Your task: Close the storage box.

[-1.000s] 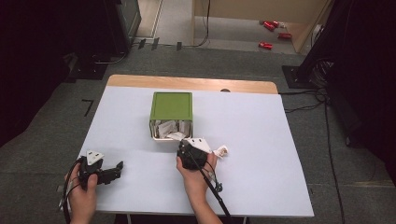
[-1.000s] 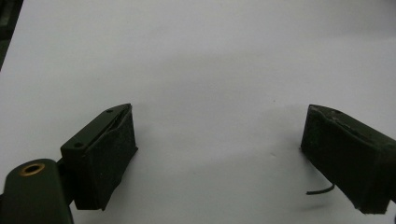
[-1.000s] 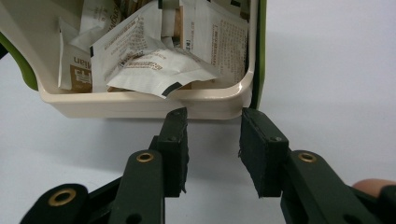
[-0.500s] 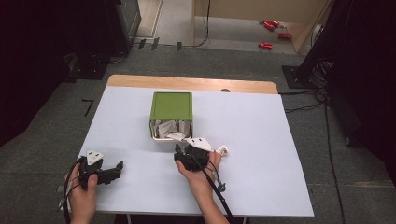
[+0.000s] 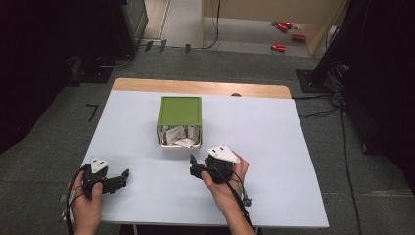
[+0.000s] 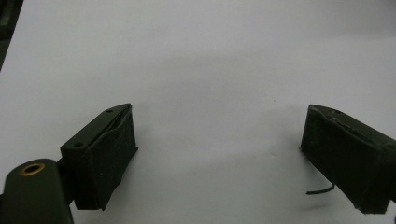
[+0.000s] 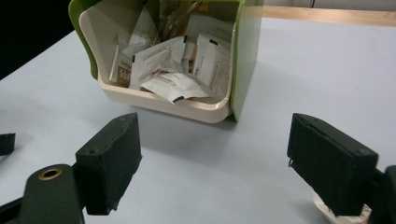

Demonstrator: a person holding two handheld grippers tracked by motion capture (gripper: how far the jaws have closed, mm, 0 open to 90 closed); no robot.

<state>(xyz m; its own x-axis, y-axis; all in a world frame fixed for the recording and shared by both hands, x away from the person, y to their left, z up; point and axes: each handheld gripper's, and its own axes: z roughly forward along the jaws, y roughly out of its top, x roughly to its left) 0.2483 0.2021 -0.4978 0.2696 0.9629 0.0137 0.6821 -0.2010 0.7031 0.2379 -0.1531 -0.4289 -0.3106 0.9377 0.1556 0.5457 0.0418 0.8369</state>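
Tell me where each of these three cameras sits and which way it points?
High view: above the near edge, looking forward and down on the white table; both hands with left gripper and right gripper.
Left gripper view: on that gripper, facing bare tabletop between its open fingers.
Right gripper view: facing the green box of paper packets past its open fingers.
High and right gripper views share the box.

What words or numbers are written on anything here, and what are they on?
None can be read for sure.
Paper packets in the green box: dark print, too blurred to read.
Right gripper, left gripper, white table: no writing.
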